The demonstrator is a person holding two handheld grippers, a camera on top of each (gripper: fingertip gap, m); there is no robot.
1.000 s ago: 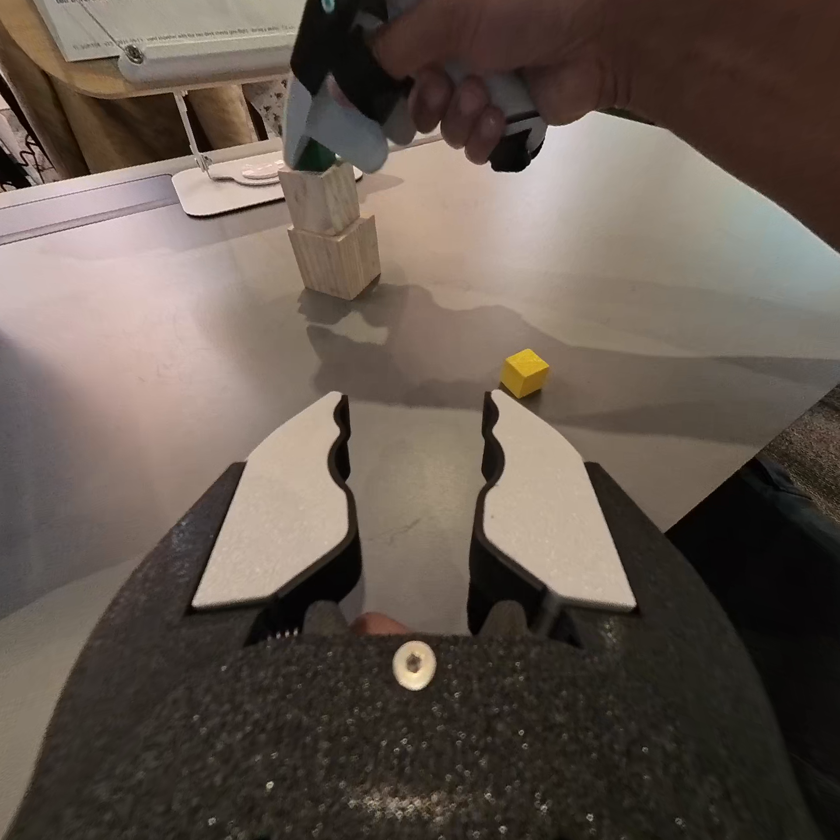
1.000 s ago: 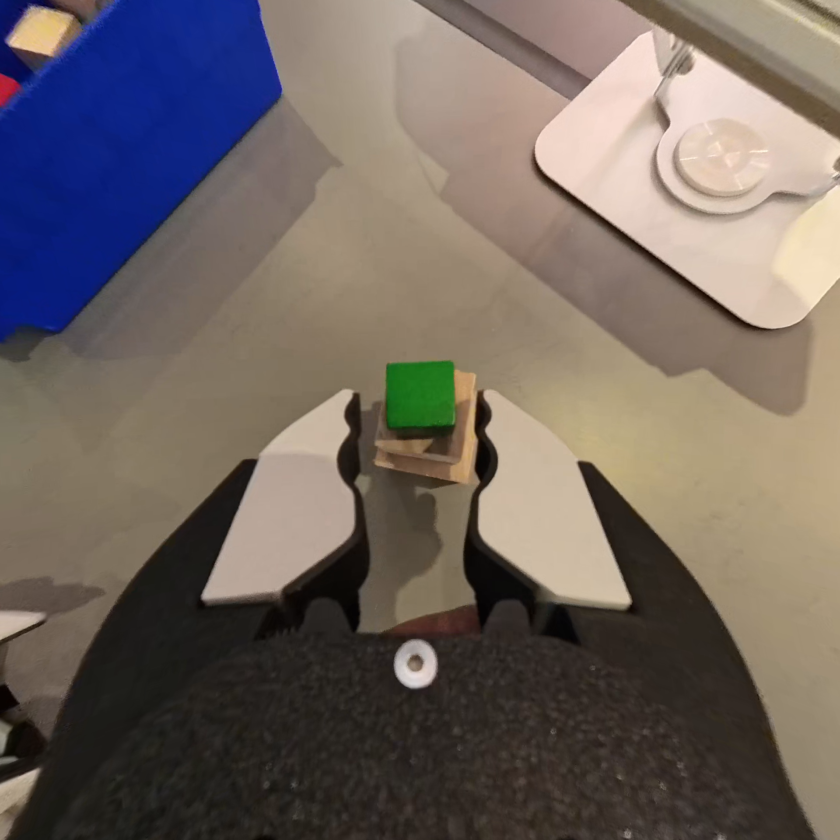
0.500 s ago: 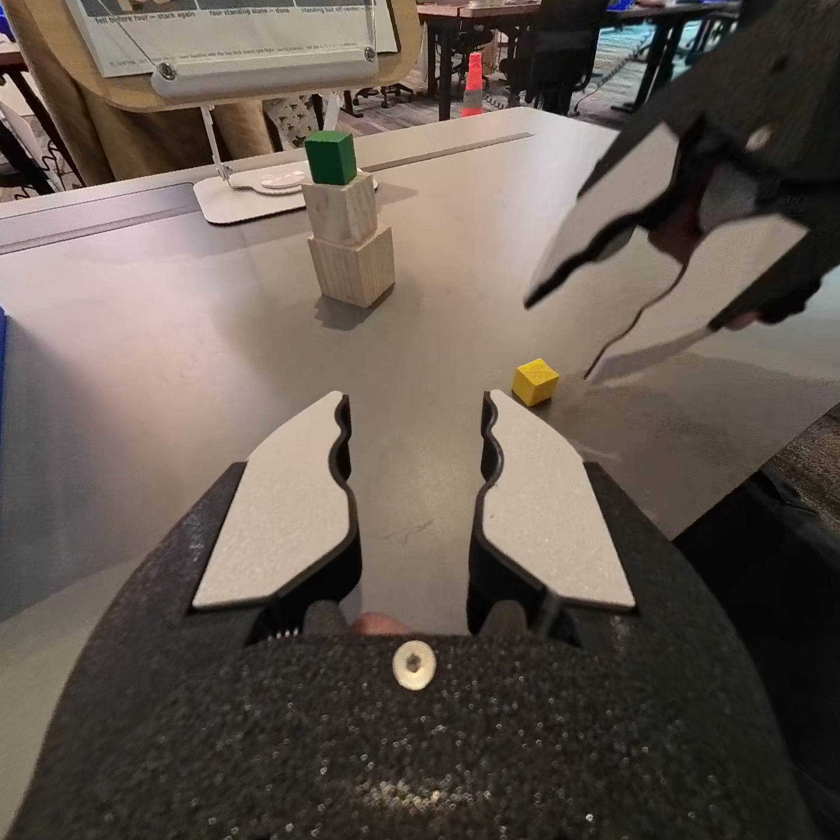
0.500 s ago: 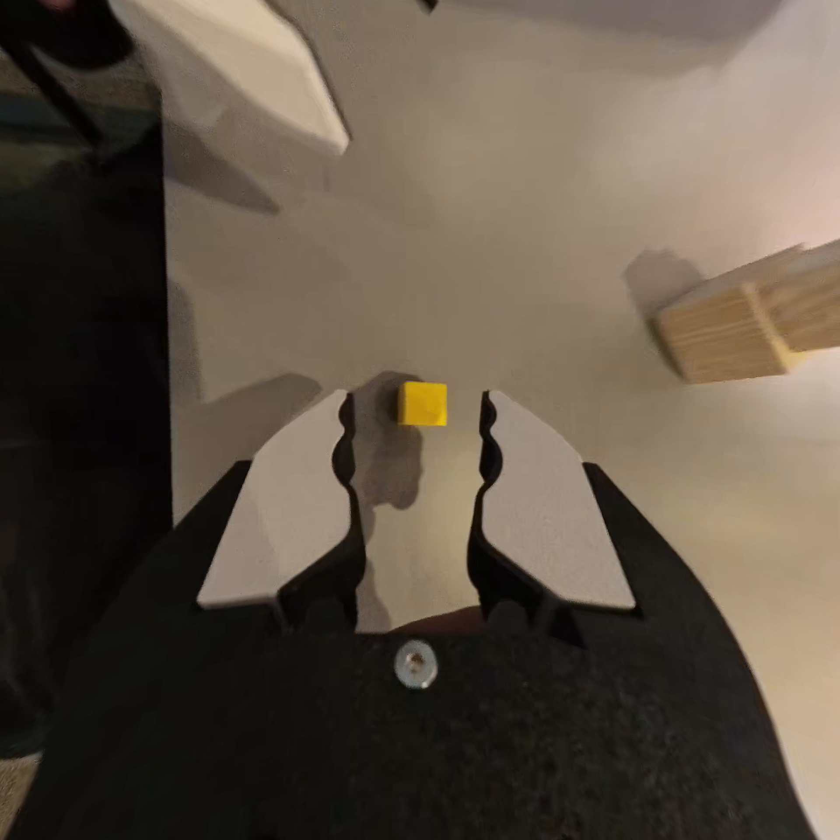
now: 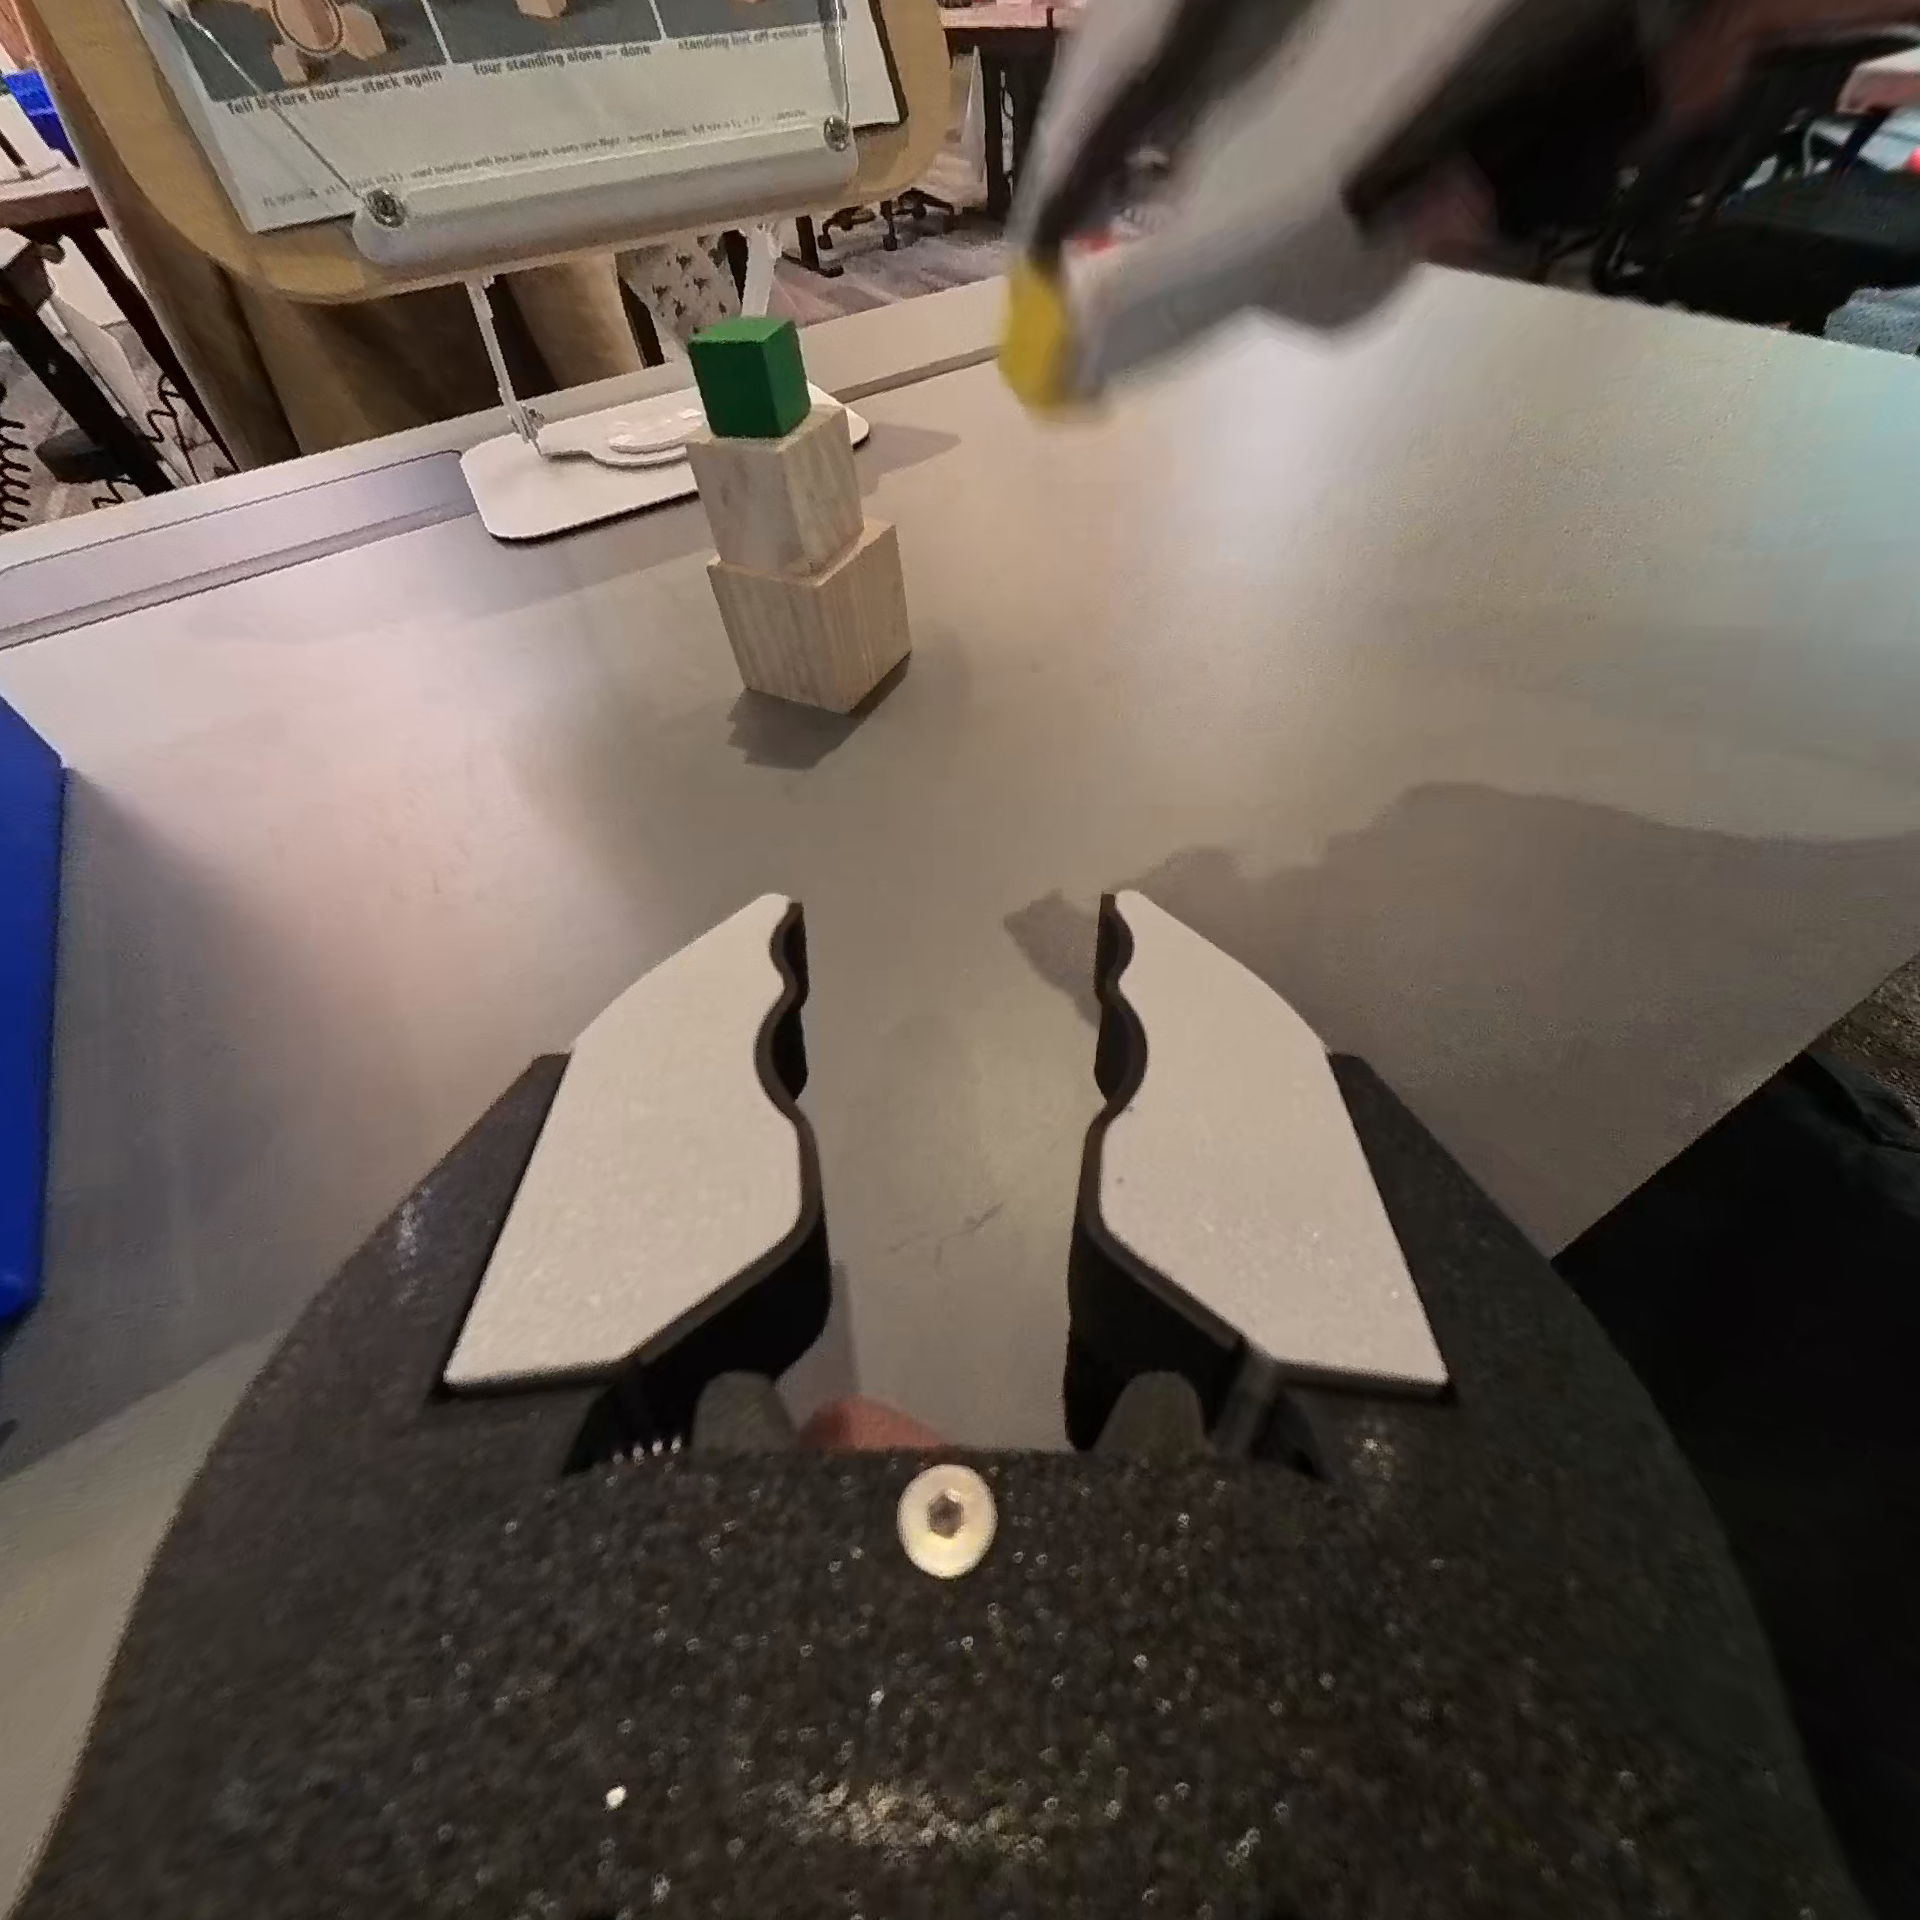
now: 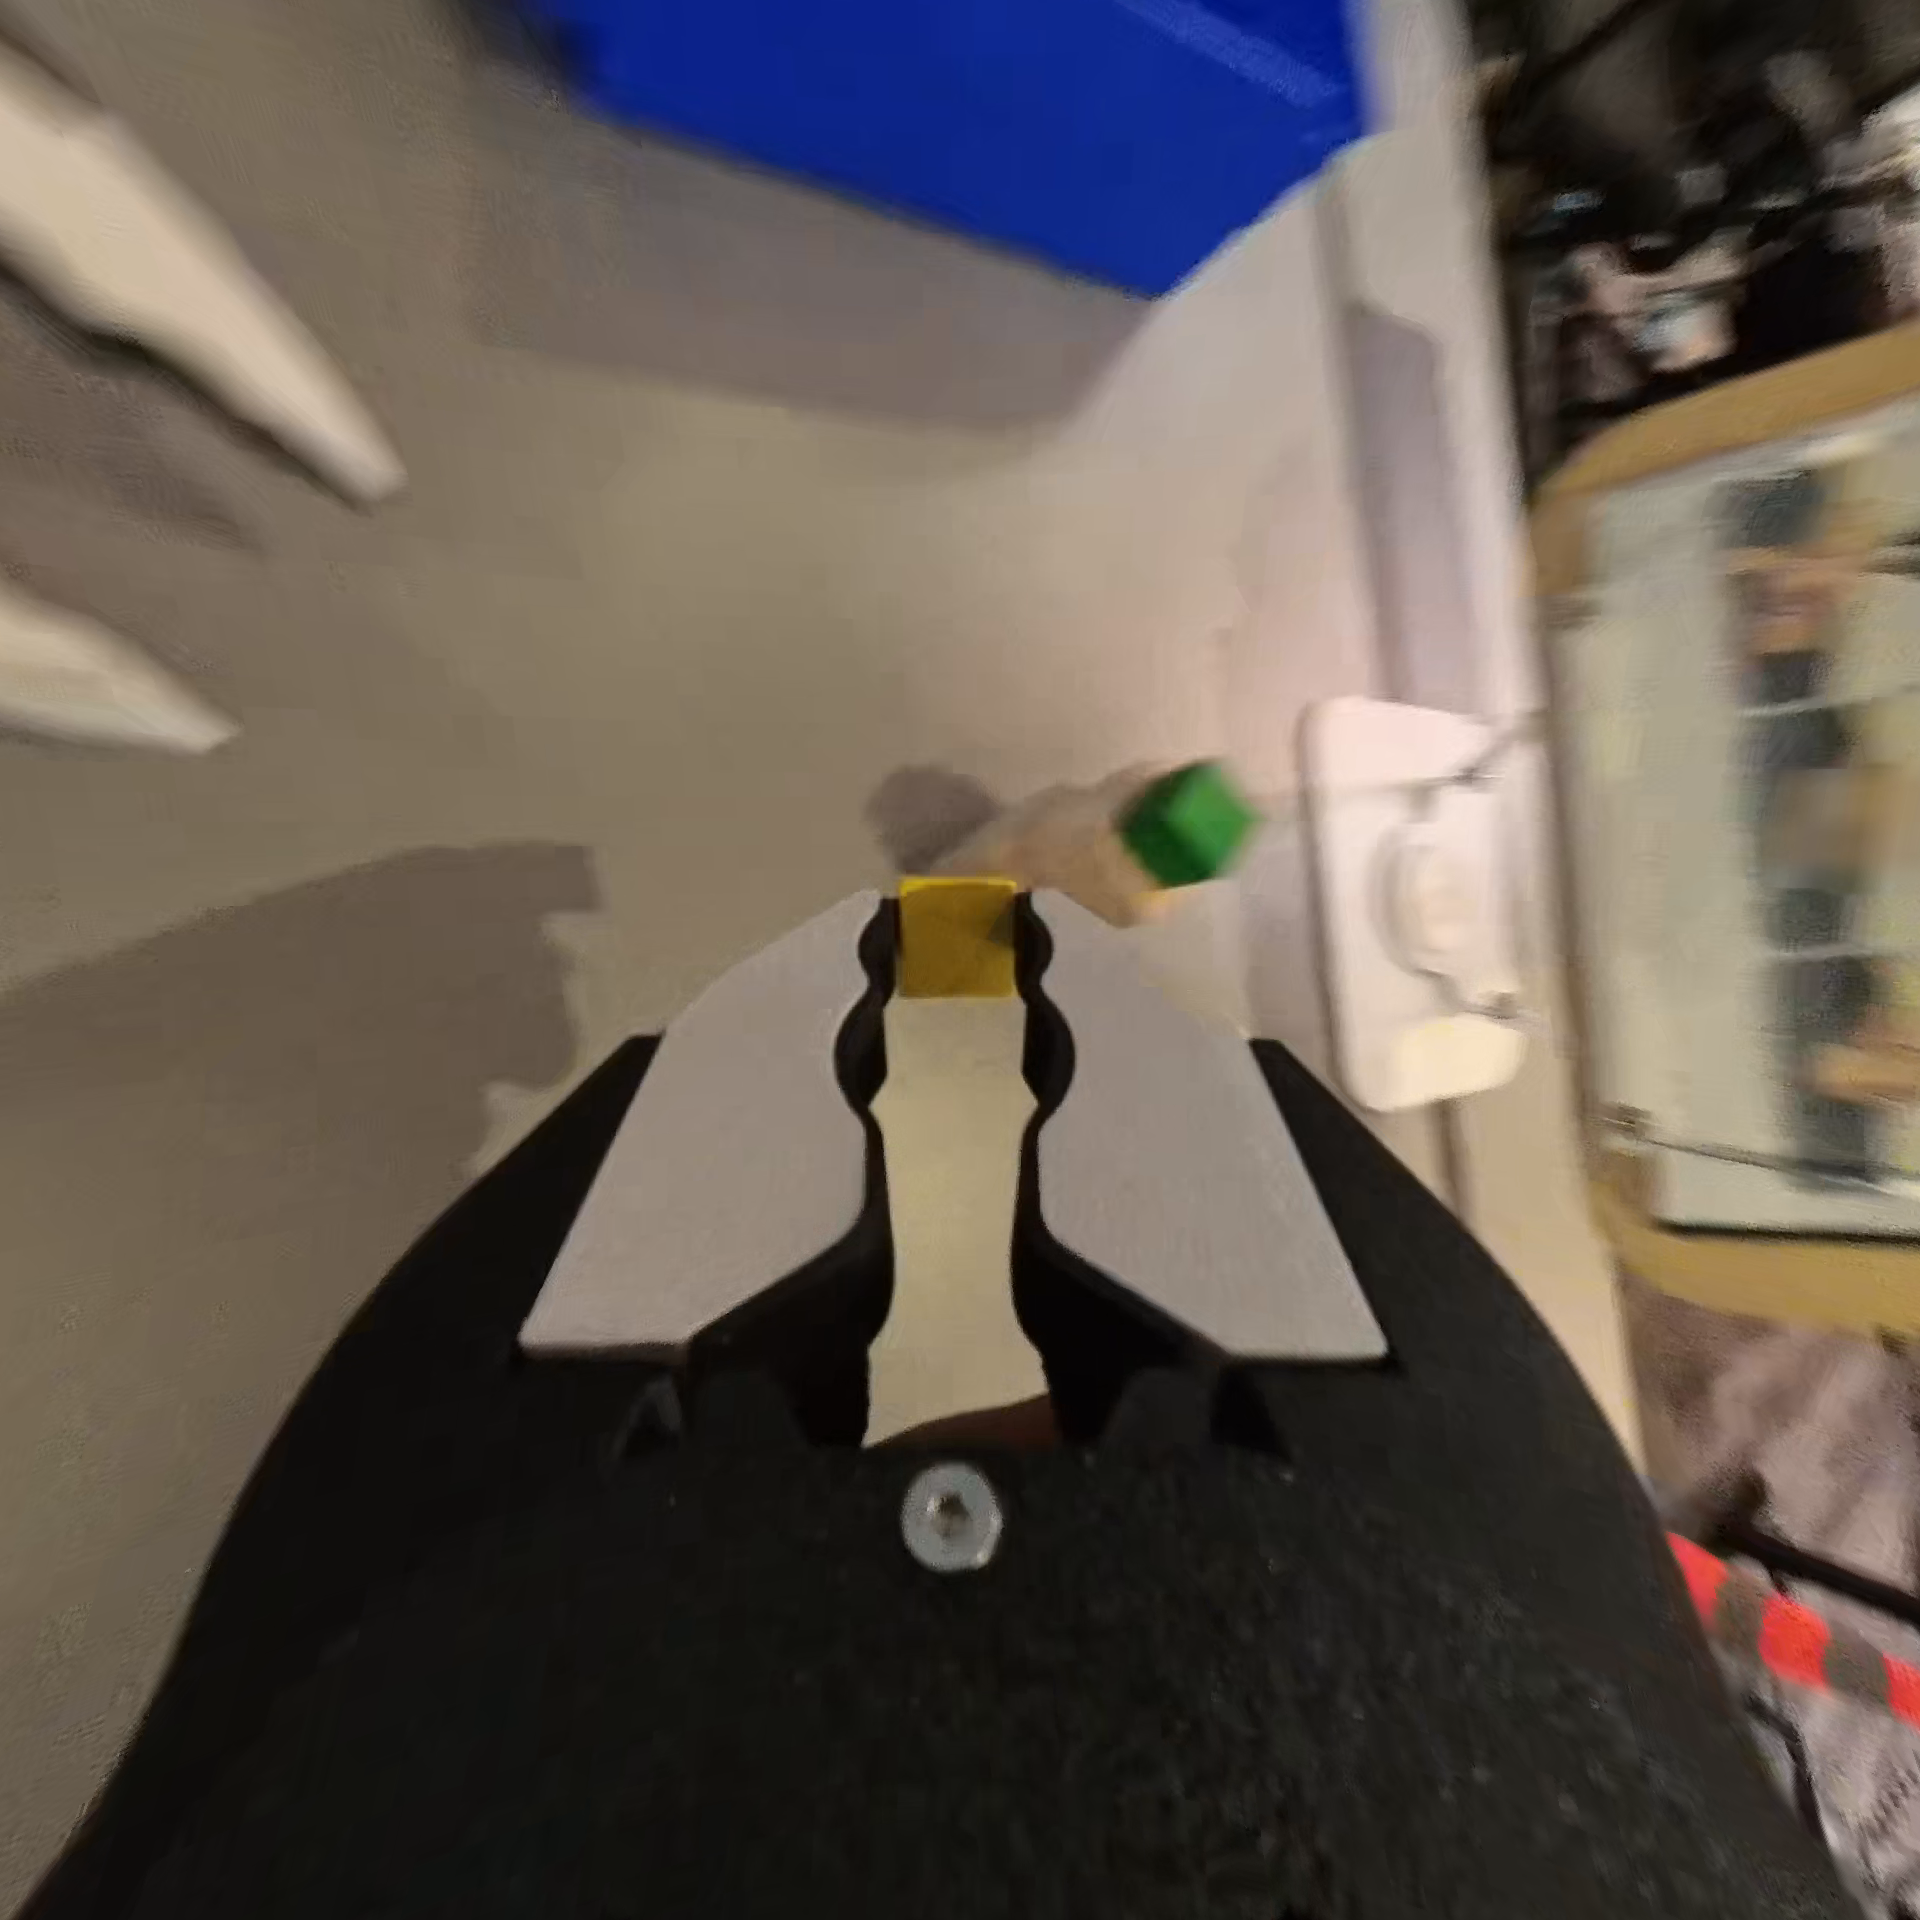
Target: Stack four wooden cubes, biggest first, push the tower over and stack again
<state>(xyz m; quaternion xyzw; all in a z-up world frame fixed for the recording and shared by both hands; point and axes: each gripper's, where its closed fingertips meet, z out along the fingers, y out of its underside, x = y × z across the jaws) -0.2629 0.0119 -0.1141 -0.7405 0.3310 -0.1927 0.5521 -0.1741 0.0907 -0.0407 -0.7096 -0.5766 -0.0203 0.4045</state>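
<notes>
A tower of three cubes stands on the grey table (image 5: pixel 1351 644): a large pale wooden cube (image 5: pixel 810 629) at the bottom, a smaller wooden cube (image 5: pixel 779 504) on it, and a green cube (image 5: pixel 750 376) on top. My right gripper (image 6: pixel 956 914) is shut on a small yellow cube (image 6: pixel 956 951). In the left wrist view it holds the yellow cube (image 5: pixel 1034 332) in the air, right of the tower and about level with its top. The tower shows blurred and tilted in the right wrist view, with the green cube (image 6: pixel 1184 826) at its end. My left gripper (image 5: pixel 948 935) is open and empty, low over the table's near side.
A blue bin (image 6: pixel 935 114) stands at the table's left, its corner in the left wrist view (image 5: pixel 26 1018). A white stand base (image 5: pixel 582 473) with a sign board (image 5: pixel 540 94) stands behind the tower. The table's right edge (image 5: pixel 1704 1122) drops to a dark floor. Tip to tip, the grippers are about 15 cm apart.
My right gripper left the green cube on the tower, came down to the yellow cube on the table, shut on it and lifted it toward the tower. My left gripper stayed put.
</notes>
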